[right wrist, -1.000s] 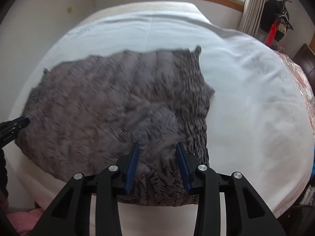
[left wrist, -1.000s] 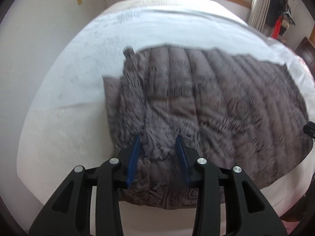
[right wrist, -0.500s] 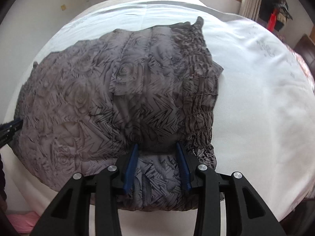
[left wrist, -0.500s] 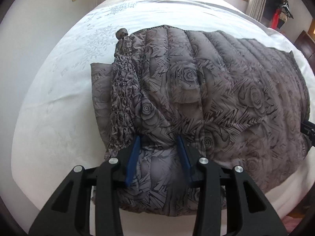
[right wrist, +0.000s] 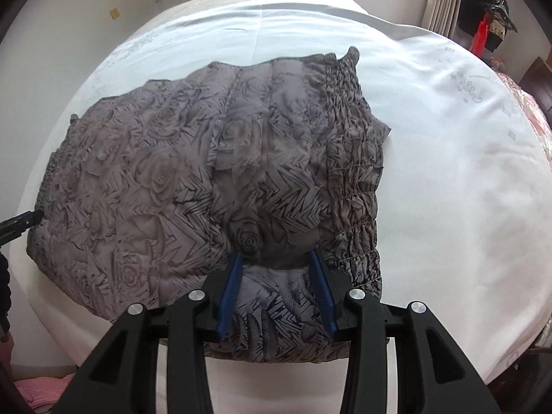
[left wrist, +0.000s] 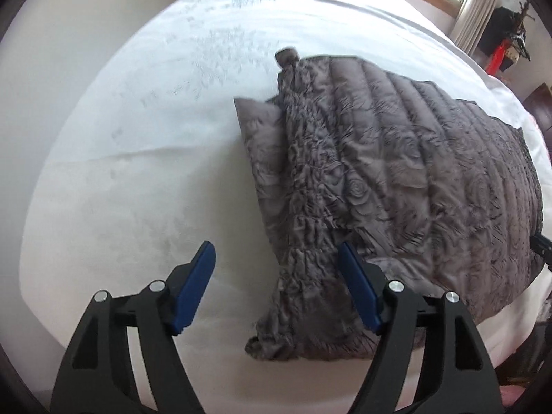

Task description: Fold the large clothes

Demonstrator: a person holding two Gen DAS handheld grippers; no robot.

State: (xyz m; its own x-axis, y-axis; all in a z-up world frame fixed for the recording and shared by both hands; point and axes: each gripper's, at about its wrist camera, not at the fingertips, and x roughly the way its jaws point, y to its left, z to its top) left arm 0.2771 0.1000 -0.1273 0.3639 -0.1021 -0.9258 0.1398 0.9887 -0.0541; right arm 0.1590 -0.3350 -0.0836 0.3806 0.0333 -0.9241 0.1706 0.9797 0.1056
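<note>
a grey quilted jacket (right wrist: 193, 186) with a rose and zigzag print lies spread on the white bed (right wrist: 465, 172), near the edge closest to the person. in the right wrist view it looks folded over on itself at least once: a flatter printed layer sits along the near edge, with the puffier quilted part lying over it, and a gathered, elastic-looking band (right wrist: 355, 172) runs down its right side. in the left wrist view the same kind of band (left wrist: 303, 186) runs down the jacket's left side, with a smoother flap (left wrist: 262, 148) poking out from under it onto the sheet.

the left gripper (left wrist: 277, 289) has its fingers spread wide, and nothing is between them; one finger is over bare sheet, the other just beside the jacket's left edge (whether it touches the cloth is hard to tell, the picture being a bit blurred). the right gripper (right wrist: 277, 293) sits over the near edge with its fingers partly apart and a hump of fabric bulging up between them; i cannot tell whether it really pinches the cloth or only rests on it.

my read: the first fold is down, and the bundle is still wide and loose. what seems left is tucking in the stray flap and folding the sides inward to make a compact packet.
</note>
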